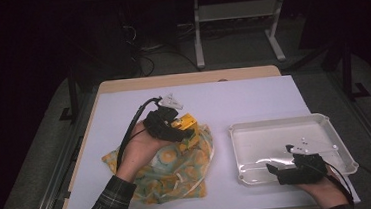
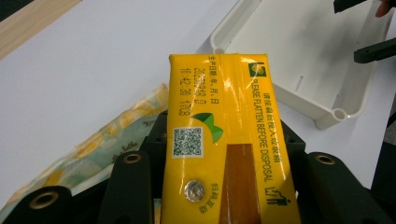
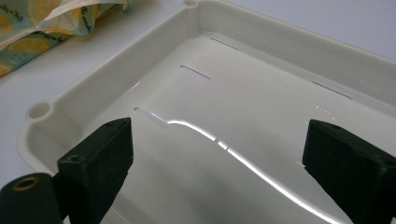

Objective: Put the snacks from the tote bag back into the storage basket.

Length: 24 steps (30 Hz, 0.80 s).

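On the left half of the white tabletop (image 1: 123, 104) lies a lemon-print cloth bag (image 1: 174, 173), rumpled and flat. Above its upper edge the left tool (image 1: 183, 130) is clamped on a yellow drink carton (image 2: 226, 140); the carton sits between both black jaws, lengthwise along them, with its printed date, QR code and foil straw spot facing the left gripper view. The carton is lifted clear of the bag, with the bag partly beneath it. To the right, well apart from the bag, stands a white plastic tray (image 1: 237, 145), with nothing visible inside. The right tool (image 1: 274, 170) hangs over the tray's near edge, jaws spread wide with nothing between them, aimed across the tray floor.
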Tool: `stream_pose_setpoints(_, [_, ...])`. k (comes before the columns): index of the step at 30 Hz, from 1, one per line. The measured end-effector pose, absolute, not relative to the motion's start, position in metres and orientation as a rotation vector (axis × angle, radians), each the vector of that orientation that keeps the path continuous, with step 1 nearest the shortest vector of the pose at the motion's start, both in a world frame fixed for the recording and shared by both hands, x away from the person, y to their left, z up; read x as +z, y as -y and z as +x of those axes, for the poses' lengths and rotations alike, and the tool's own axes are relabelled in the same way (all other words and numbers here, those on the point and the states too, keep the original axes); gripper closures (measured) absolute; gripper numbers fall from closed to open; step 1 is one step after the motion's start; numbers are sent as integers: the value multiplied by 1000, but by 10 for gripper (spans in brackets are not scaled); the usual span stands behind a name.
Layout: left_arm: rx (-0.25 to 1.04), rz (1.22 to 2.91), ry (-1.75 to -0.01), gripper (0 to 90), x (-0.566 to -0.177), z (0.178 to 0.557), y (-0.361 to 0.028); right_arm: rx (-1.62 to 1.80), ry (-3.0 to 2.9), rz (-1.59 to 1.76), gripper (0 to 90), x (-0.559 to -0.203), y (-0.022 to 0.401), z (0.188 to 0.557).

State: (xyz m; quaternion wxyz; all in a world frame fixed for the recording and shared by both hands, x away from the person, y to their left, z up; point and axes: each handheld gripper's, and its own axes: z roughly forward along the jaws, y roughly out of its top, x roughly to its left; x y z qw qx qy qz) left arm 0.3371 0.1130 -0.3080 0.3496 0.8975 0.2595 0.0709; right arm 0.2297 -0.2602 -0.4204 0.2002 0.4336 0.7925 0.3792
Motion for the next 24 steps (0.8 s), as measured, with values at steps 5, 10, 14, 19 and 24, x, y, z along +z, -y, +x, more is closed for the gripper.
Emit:
stream_pose_setpoints(5, [184,2324,-647,533,-307,338,-101,1064,-2215,1207,82,-420,261,230])
stream_pose_setpoints(10, [182,2321,-634,533,-306,339,-91,1069,-2213,1207,82,-420,261,229])
stream_pose_setpoints(14, [177,2323,-613,533,-306,339,-83,1073,-2213,1210,82,-420,261,229])
stream_pose_setpoints(19, [166,2316,-607,533,-307,340,-75,1075,-2214,1210,82,-420,260,229])
stream_pose_setpoints(24, [154,2316,-590,534,-308,341,-62,1079,-2215,1210,82,-420,260,229])
